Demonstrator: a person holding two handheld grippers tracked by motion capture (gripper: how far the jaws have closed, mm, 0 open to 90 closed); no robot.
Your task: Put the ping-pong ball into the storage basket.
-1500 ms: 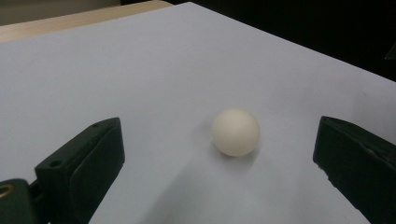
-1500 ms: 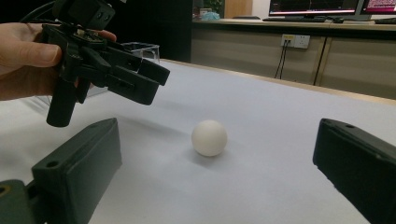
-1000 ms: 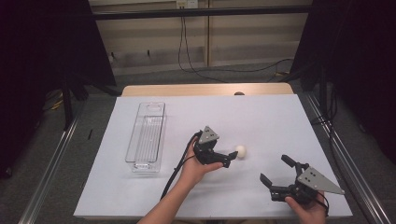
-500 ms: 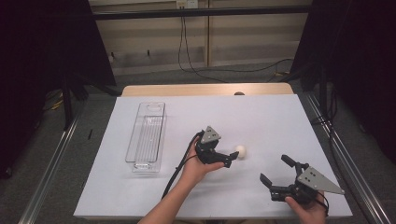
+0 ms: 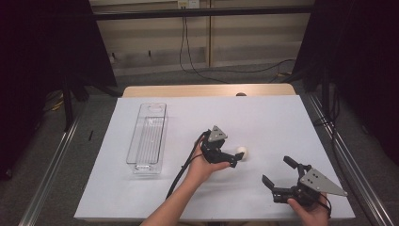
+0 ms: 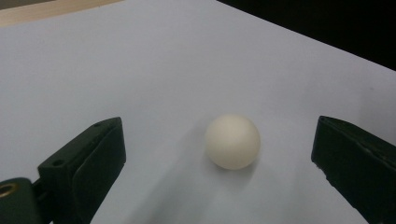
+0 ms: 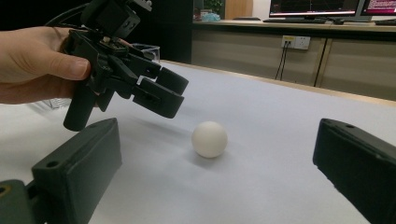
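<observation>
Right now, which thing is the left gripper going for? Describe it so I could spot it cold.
Start at the white table and find the clear plastic tray lying on its left half. To the tray's right, near the table's middle, the open left gripper points at a small ball. It is the one round, cream-white, matte thing there, resting loose on the table and untouched.

Clear plastic tray (image 5: 147, 139) lying lengthwise on the left of the white-topped bench (image 5: 273, 113), well apart from the action. Black cables (image 5: 226, 70) trailing over the grey floor (image 5: 226, 77) beyond. Monitors (image 7: 317, 7) glowing on a far desk (image 7: 289, 25).
</observation>
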